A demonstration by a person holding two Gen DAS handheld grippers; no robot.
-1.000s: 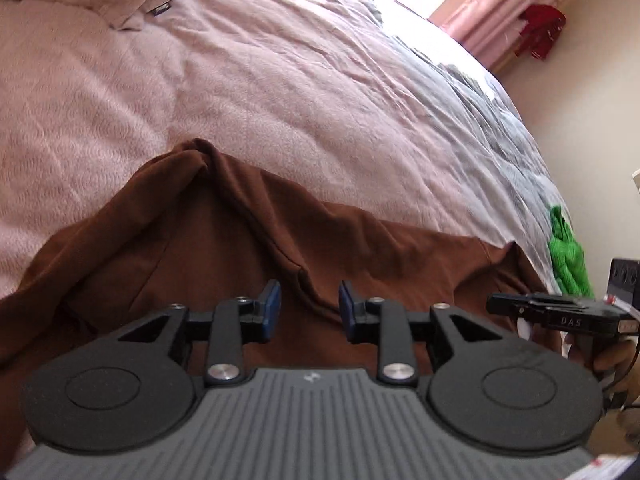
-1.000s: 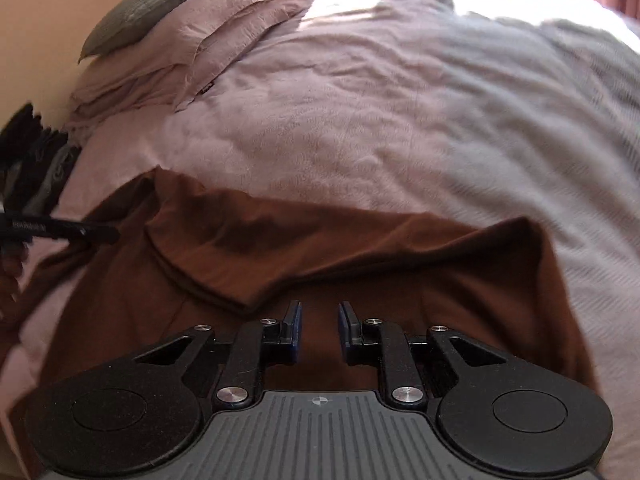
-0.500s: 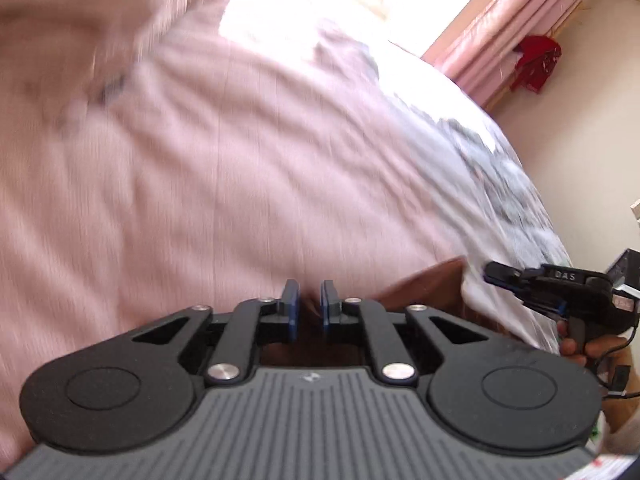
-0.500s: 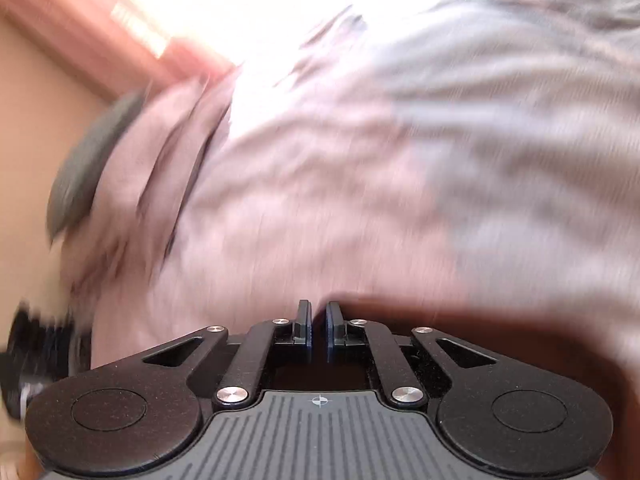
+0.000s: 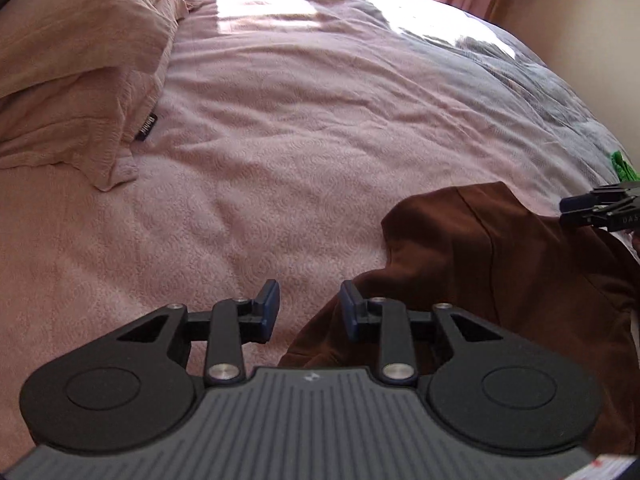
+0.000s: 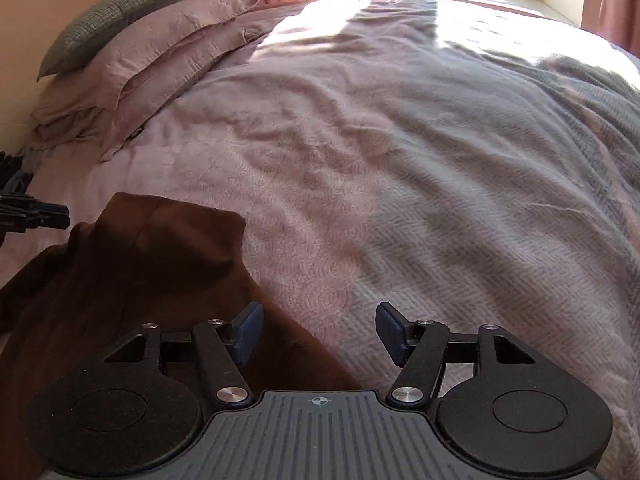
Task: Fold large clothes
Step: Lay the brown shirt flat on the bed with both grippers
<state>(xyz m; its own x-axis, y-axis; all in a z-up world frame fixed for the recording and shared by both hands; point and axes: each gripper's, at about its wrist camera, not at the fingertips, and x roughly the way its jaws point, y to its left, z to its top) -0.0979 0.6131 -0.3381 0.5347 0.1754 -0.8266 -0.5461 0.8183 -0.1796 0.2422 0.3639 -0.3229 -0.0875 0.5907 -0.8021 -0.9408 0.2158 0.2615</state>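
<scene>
A dark brown garment (image 5: pixel 500 280) lies folded over itself on the pink bedspread (image 5: pixel 280 160). Its top layer ends in a rounded corner toward the bed's middle. My left gripper (image 5: pixel 310 308) hovers at the garment's left edge. Its jaws are opening, and only bedspread and the cloth's edge show below the gap. In the right wrist view the same garment (image 6: pixel 140 280) fills the lower left. My right gripper (image 6: pixel 320 328) is at its right edge with jaws opening wide and nothing pressed between the pads. Each view catches the other gripper's tip: the right gripper (image 5: pixel 592 208) and the left gripper (image 6: pixel 36 216).
Pink pillows (image 5: pixel 80 60) are stacked at the head of the bed, with a grey cushion (image 6: pixel 112 20) behind them. A grey knitted blanket (image 6: pixel 520 220) covers the bed's right part. A green item (image 5: pixel 622 166) lies at the far edge. Curtains and a sunlit window are beyond.
The garment, spread wide before, now lies folded narrower. Both grippers shut half a second ago during a fast blurred sweep, and now both stand open beside the cloth.
</scene>
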